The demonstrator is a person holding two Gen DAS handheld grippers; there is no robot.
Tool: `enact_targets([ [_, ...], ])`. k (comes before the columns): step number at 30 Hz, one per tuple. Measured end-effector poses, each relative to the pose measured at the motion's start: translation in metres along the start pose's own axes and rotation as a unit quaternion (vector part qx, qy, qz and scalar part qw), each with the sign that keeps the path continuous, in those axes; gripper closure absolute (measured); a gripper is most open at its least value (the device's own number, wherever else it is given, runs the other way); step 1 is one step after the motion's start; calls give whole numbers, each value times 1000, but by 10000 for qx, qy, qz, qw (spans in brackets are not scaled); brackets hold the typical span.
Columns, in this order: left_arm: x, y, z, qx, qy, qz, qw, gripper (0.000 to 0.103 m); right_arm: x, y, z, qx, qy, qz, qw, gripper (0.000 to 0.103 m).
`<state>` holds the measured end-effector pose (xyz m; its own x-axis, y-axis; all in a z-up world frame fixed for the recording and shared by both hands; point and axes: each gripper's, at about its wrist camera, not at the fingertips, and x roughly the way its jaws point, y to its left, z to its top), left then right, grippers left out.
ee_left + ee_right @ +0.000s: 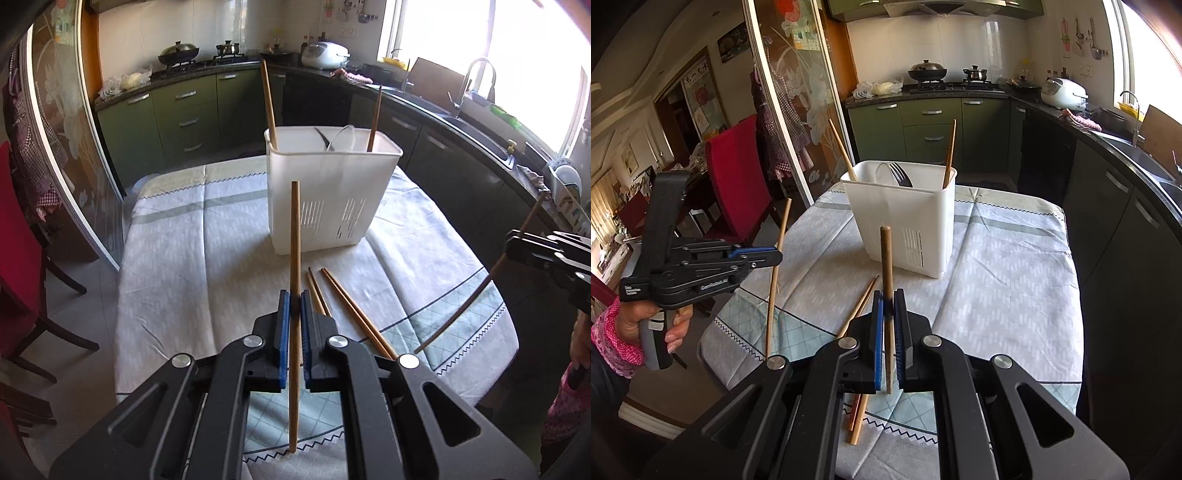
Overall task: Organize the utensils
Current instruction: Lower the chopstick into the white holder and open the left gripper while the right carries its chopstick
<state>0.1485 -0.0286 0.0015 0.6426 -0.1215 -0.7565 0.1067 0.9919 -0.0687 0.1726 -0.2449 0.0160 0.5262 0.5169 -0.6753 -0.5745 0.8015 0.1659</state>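
Note:
A white utensil holder (332,192) stands on the clothed table (192,258), also in the right wrist view (905,221). It holds two upright chopsticks (269,103) and a fork (899,173). My left gripper (294,299) is shut on a wooden chopstick (294,236), held upright in front of the holder; it also shows in the right wrist view (777,254). My right gripper (888,302) is shut on a darker chopstick (886,258), and shows at the right in the left wrist view (517,243). Several loose chopsticks (351,306) lie on the cloth near the front.
A red chair (738,173) stands at the table's left side. Green kitchen cabinets (192,110) and a dark counter with sink (472,122) run behind and to the right. A glass sliding door (798,92) is at the left.

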Motion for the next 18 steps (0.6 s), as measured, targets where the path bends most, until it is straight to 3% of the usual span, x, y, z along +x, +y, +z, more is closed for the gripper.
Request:
enact_targets([
  [12,-41,-13,3,138,-434,-124,9989,97,-16,13,10,-145,-160,-23,9998,97],
  [18,-53,-16,32,81,-540,-369,9978,97,-28,15,21,-215,-234,-34,9995,97],
])
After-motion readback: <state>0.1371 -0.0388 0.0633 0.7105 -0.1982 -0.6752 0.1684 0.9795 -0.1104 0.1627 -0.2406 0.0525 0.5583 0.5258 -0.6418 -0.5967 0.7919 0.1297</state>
